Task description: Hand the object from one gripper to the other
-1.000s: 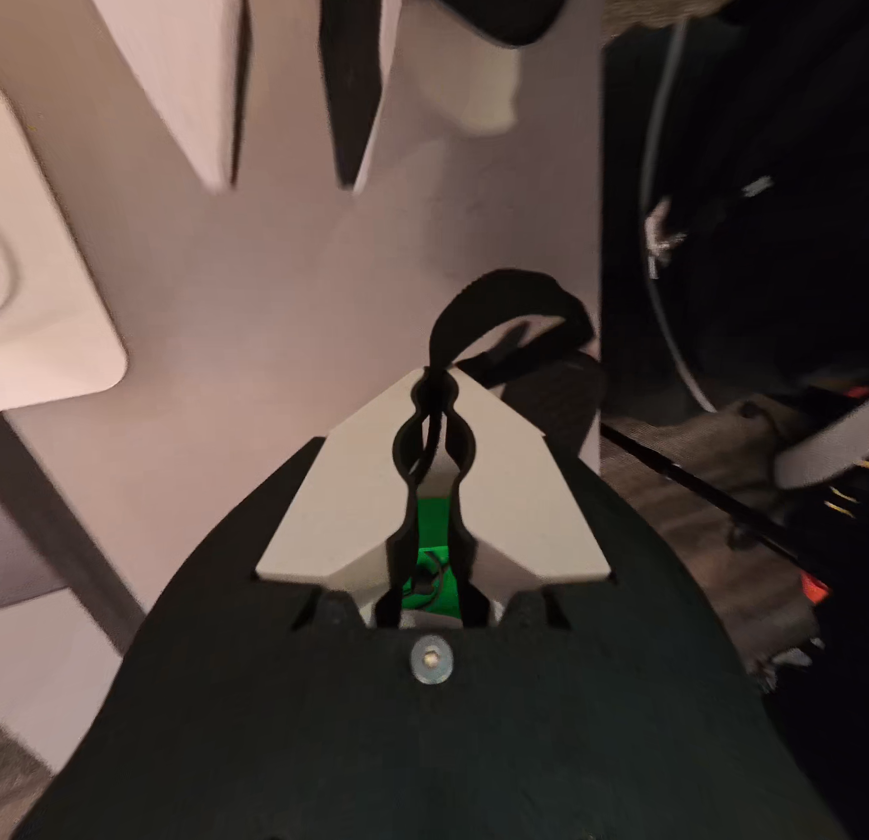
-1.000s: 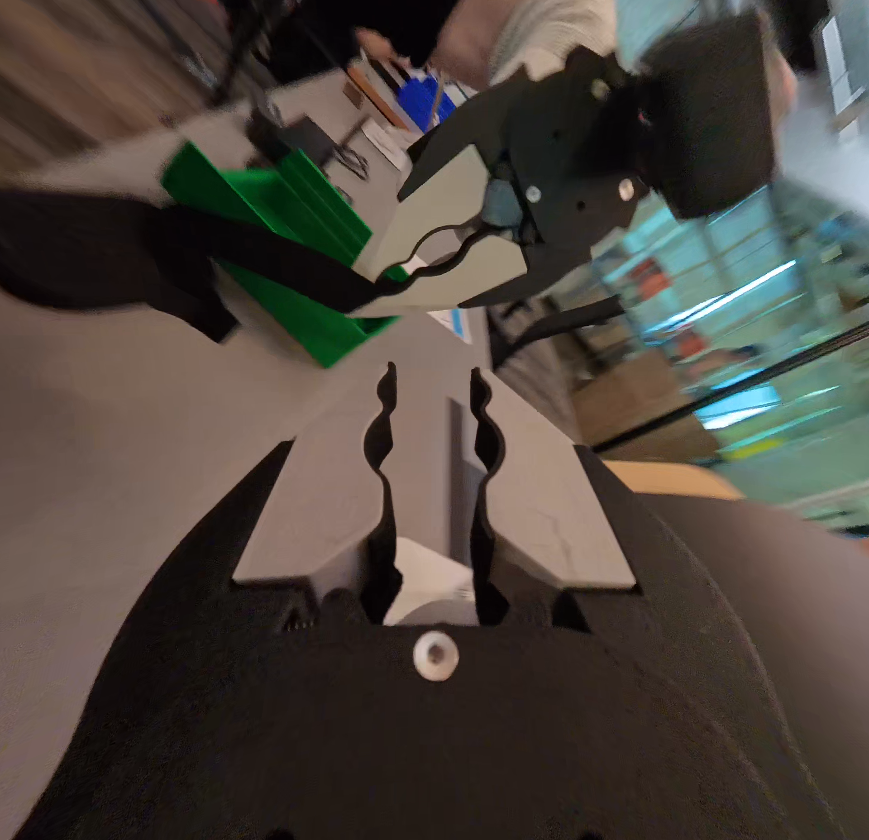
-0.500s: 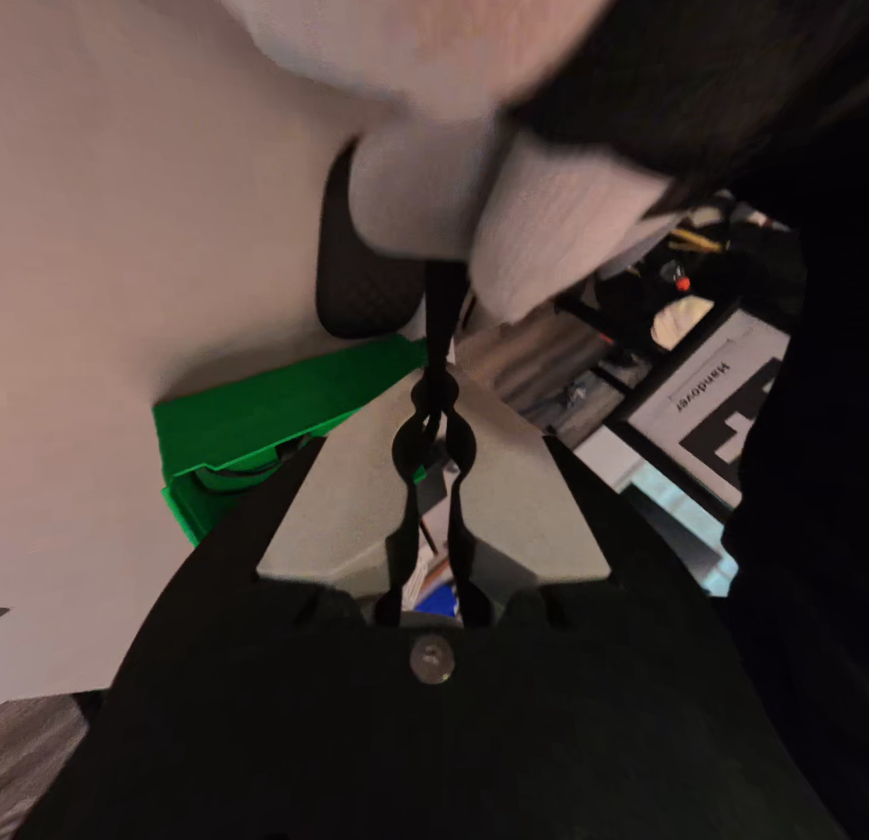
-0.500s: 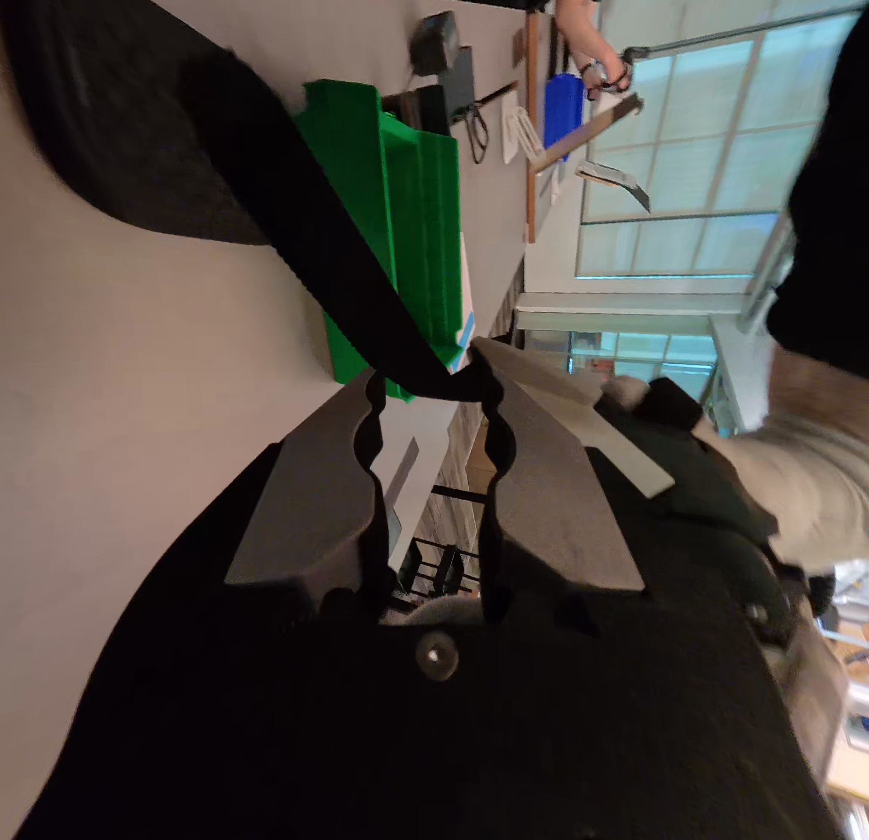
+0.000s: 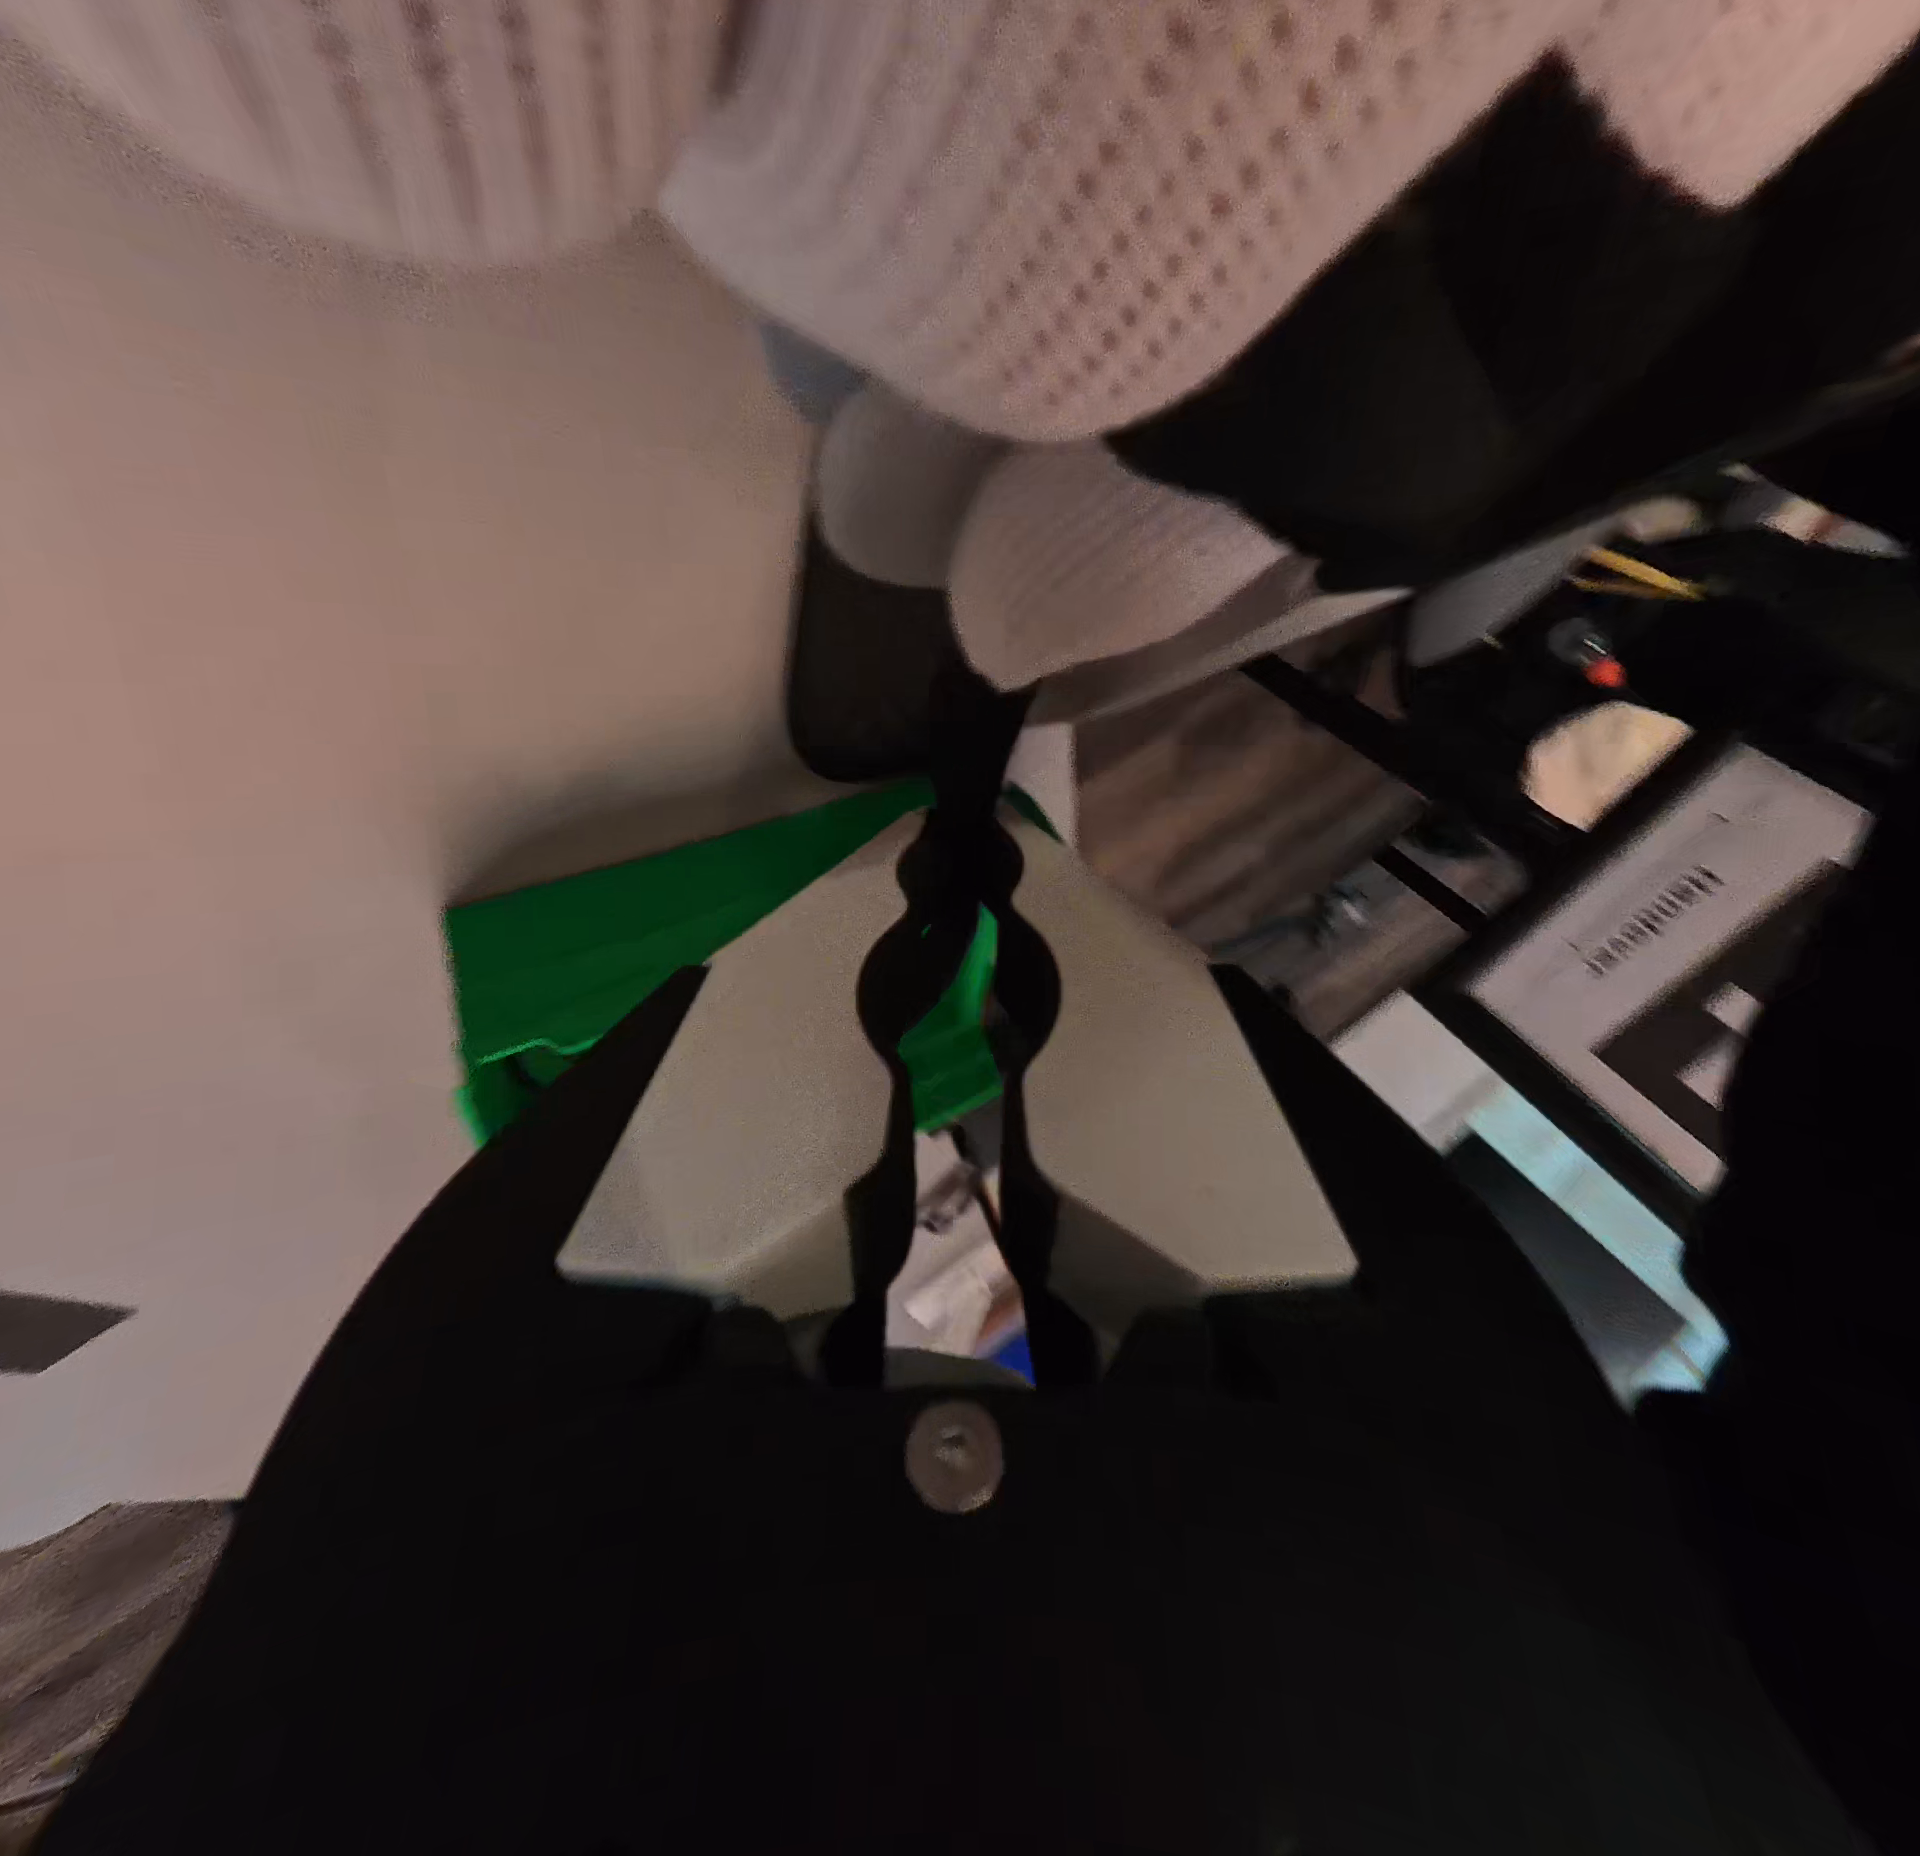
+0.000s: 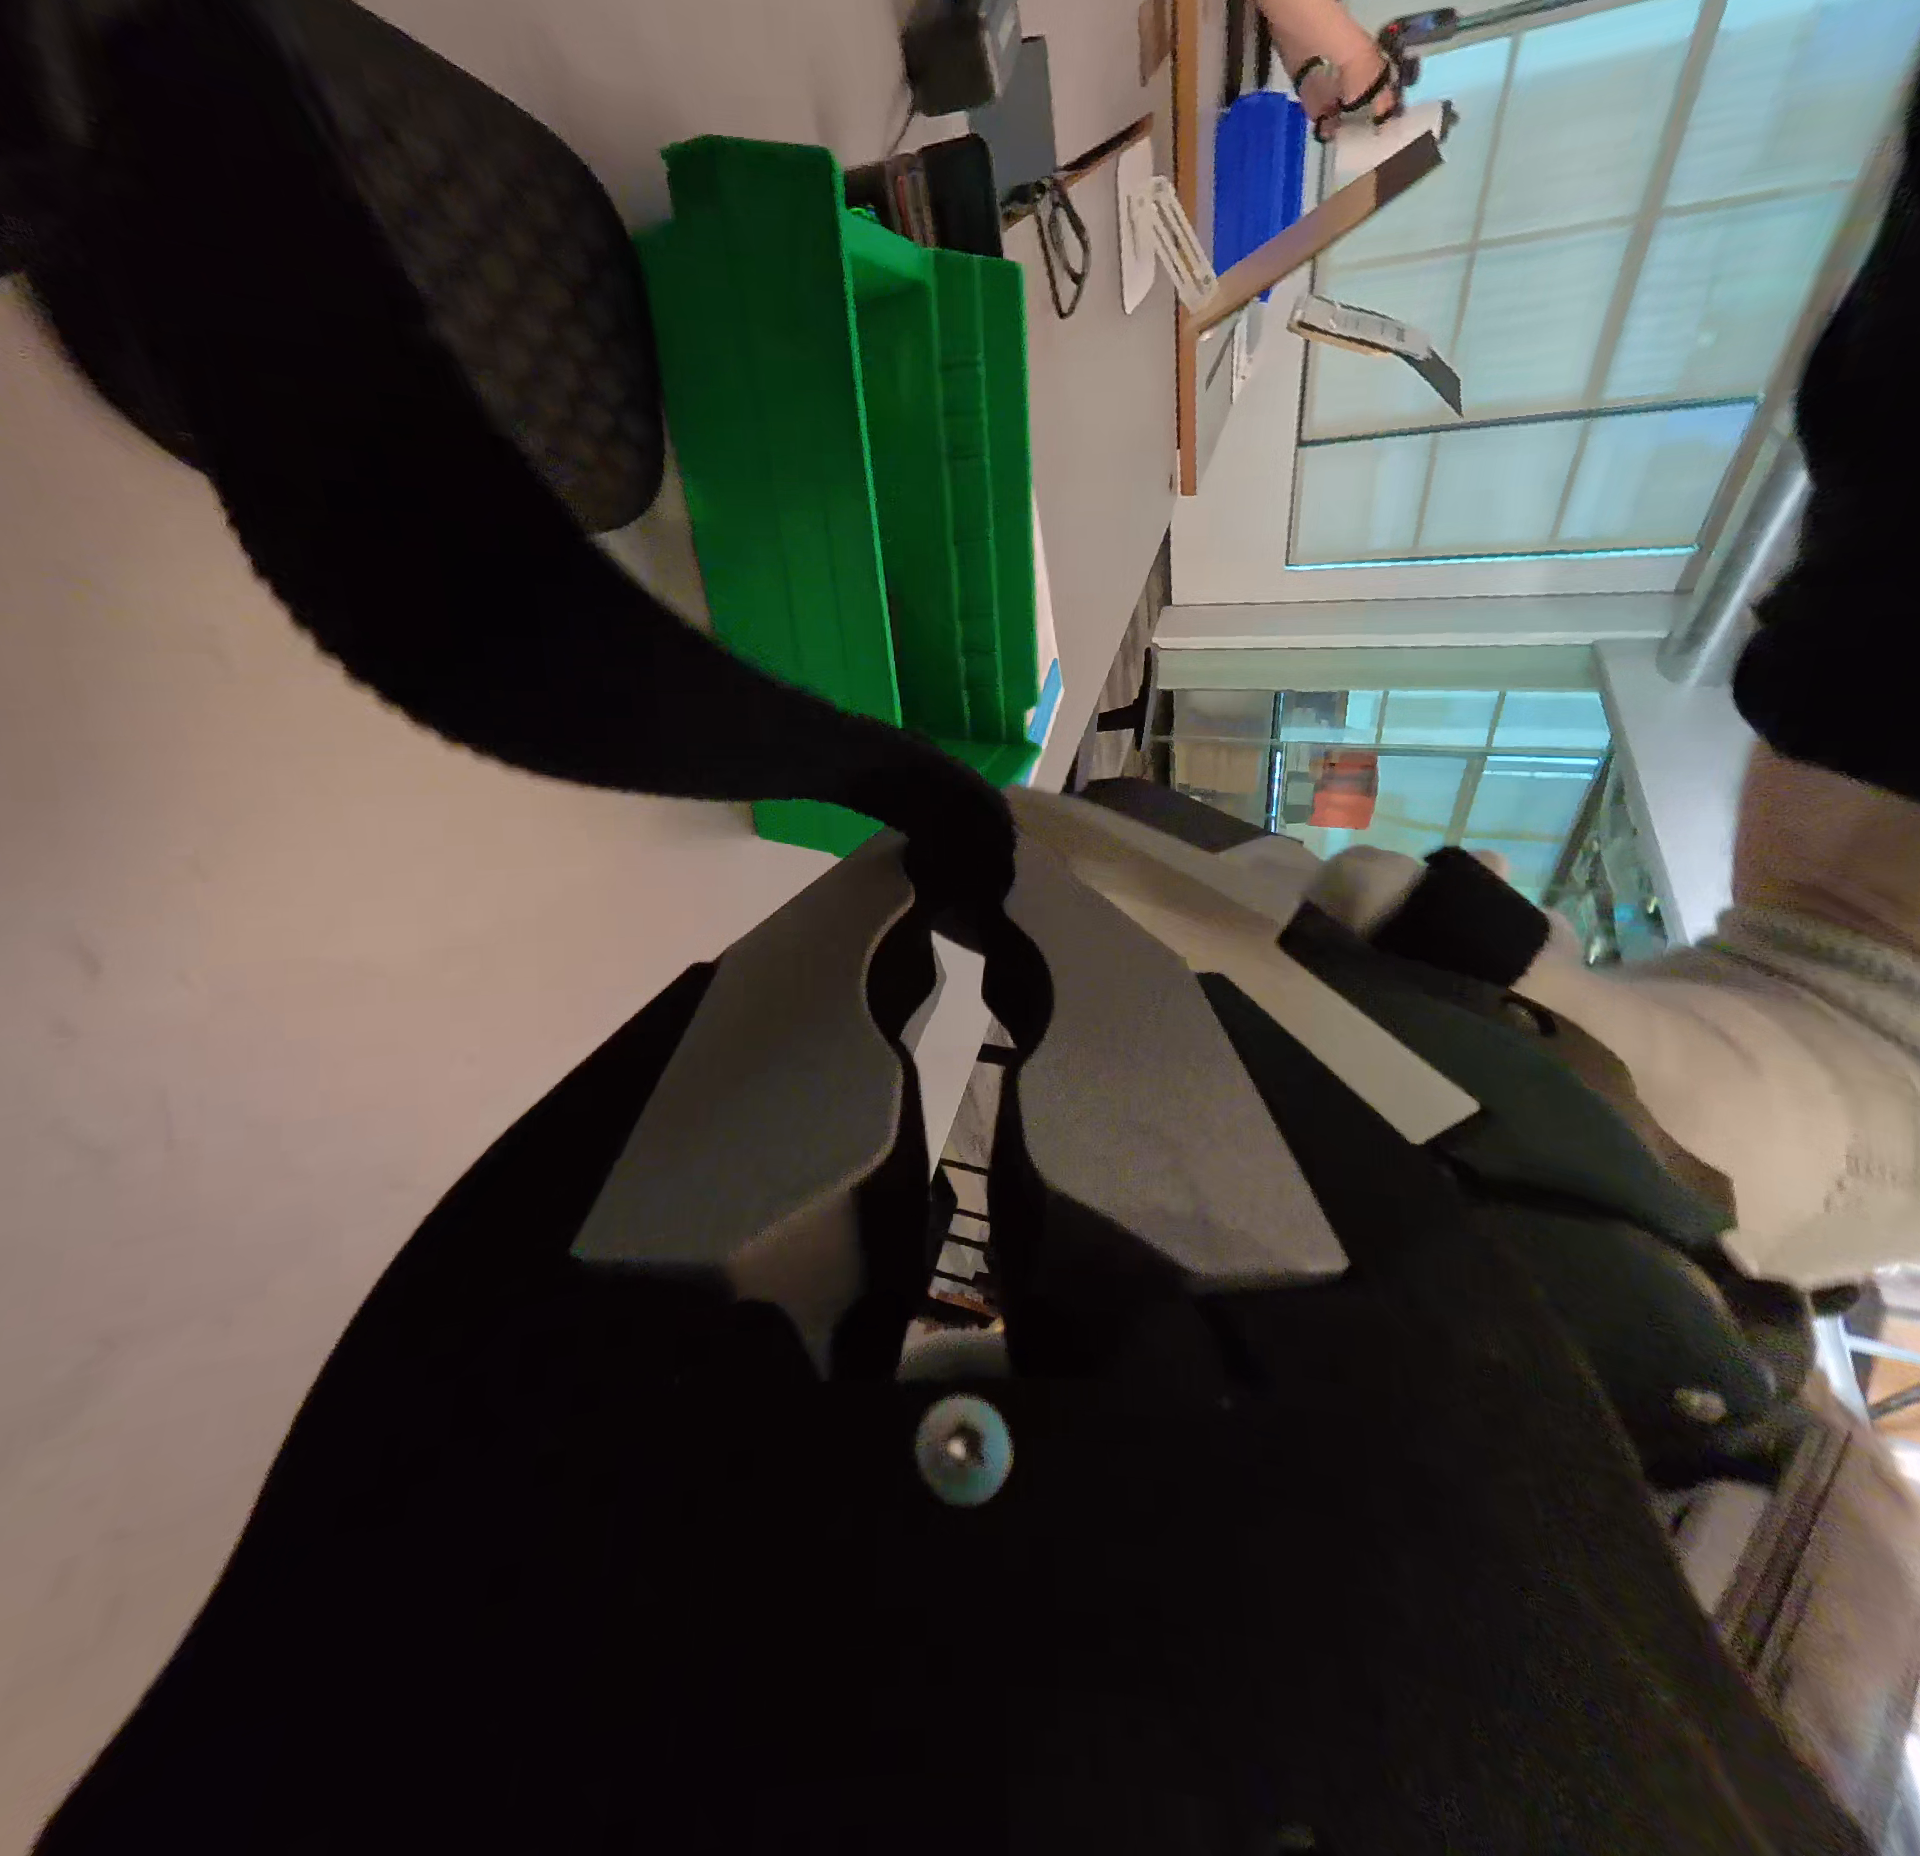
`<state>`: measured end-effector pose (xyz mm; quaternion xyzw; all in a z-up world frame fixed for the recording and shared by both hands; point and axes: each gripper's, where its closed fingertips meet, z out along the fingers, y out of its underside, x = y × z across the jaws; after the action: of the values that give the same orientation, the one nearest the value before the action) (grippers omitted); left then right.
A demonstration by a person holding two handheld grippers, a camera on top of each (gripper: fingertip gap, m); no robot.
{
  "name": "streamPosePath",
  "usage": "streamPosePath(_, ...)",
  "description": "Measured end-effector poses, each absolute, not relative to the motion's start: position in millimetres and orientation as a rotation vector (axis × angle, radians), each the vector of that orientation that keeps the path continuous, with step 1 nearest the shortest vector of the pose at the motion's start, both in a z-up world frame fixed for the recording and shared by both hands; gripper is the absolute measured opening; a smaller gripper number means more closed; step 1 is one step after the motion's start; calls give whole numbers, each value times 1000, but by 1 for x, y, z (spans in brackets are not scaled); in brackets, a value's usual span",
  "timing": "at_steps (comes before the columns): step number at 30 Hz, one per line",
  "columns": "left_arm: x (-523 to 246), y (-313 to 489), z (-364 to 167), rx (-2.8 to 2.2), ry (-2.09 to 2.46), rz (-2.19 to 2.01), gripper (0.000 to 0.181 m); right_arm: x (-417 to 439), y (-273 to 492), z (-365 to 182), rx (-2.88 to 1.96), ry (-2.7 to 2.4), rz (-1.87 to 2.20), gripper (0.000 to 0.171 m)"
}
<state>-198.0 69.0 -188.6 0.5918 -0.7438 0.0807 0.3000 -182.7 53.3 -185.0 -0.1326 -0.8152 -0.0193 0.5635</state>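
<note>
Ahead of my tongs: black pouch (image 6: 343, 352) hangs over the grey table (image 6: 208, 975), green bin (image 6: 831, 507) beyond.
Strap (image 6: 831, 757): pinched by both tips at once.
Left gripper (image 5: 951, 850): clenched on strap.
Right gripper (image 6: 961, 871): closed on strap; if its shallow tip bite slips as left releases, pouch drops.

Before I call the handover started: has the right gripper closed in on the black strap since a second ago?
Yes. The right gripper has advanced toward the green bin, and its fingertips now pinch the black strap, which the left gripper also clamps.
</note>
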Motion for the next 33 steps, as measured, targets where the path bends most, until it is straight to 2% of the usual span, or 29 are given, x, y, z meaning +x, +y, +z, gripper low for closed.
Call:
streamPosePath(1, -191, 79, -189, 1624, -2031, 215, 6, -180, 58, -182, -333, -1908, -39, 0)
streamPosePath(5, -153, 122, -171, 1919, -2341, 277, 33, -170, 81, -165, -458, -1836, 118, 0)
streamPosePath(10, -136, 176, -132, 2364, -2762, 94, 45, -156, 126, -146, -686, -1683, 394, 0)
streamPosePath(13, -147, 202, -116, 2652, -2866, -235, 53, -150, 150, -142, -797, -1590, 543, 0)
streamPosePath(15, -164, 218, -111, 2844, -2814, -503, 59, -148, 168, -139, -887, -1508, 610, 0)
streamPosePath(23, -192, 218, -115, 3500, -2580, -757, 59, -144, 214, -123, -1133, -1104, 1031, 0)
streamPosePath(28, -191, 215, -139, 3829, -2307, -842, 59, -135, 237, -119, -1230, -844, 1232, 0)
streamPosePath(33, -181, 220, -187, 3870, -2098, -1037, 73, -122, 249, -117, -1257, -660, 1368, 0)
